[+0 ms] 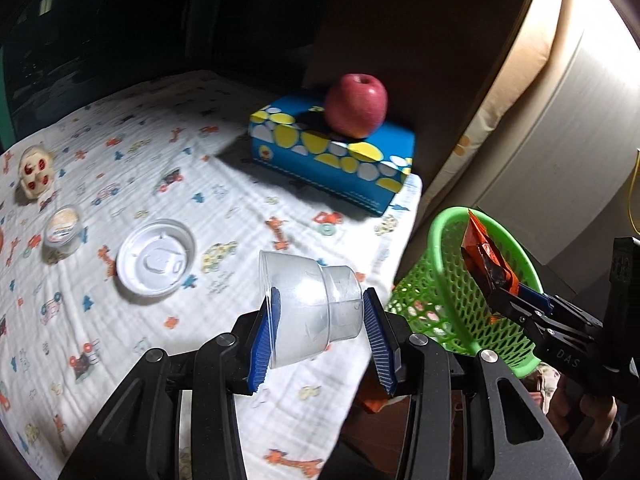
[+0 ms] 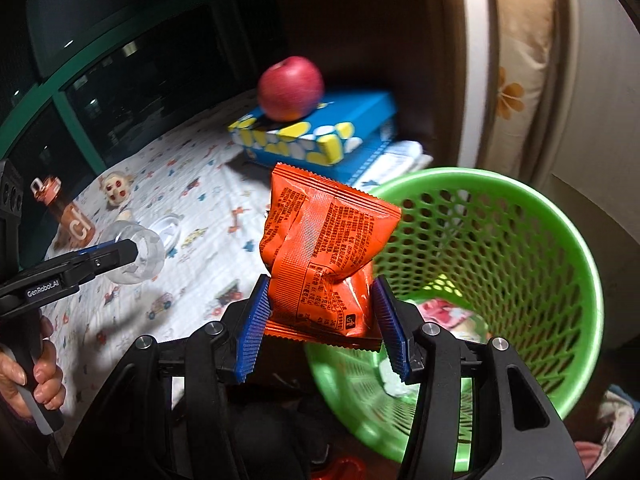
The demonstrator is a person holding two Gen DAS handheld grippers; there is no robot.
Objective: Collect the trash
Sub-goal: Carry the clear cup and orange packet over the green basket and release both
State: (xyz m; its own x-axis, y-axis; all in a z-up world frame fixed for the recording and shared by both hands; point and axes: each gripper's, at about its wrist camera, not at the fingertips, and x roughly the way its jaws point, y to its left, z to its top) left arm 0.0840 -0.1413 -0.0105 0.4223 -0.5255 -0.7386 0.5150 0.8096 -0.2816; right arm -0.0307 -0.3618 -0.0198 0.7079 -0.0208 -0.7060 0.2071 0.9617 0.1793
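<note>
A white cloth with little cars and giraffes (image 1: 224,184) covers the table, and the room behind is dark. A big green basket (image 2: 552,248) stands just beside the table edge. A blue box (image 1: 332,152) has a red apple (image 1: 356,104) on top. A white lid (image 1: 156,256) lies flat on the cloth.

The right gripper (image 2: 322,320) squeezes an orange snack bag (image 2: 320,248), held near the basket's rim. The bag looks light, crinkly and slippery, so pinching its middle seems best.

The left gripper (image 1: 320,328) pinches a clear plastic cup (image 1: 312,304) by its sides, above the cloth. It looks light and thin, so a hard squeeze could crush it.
</note>
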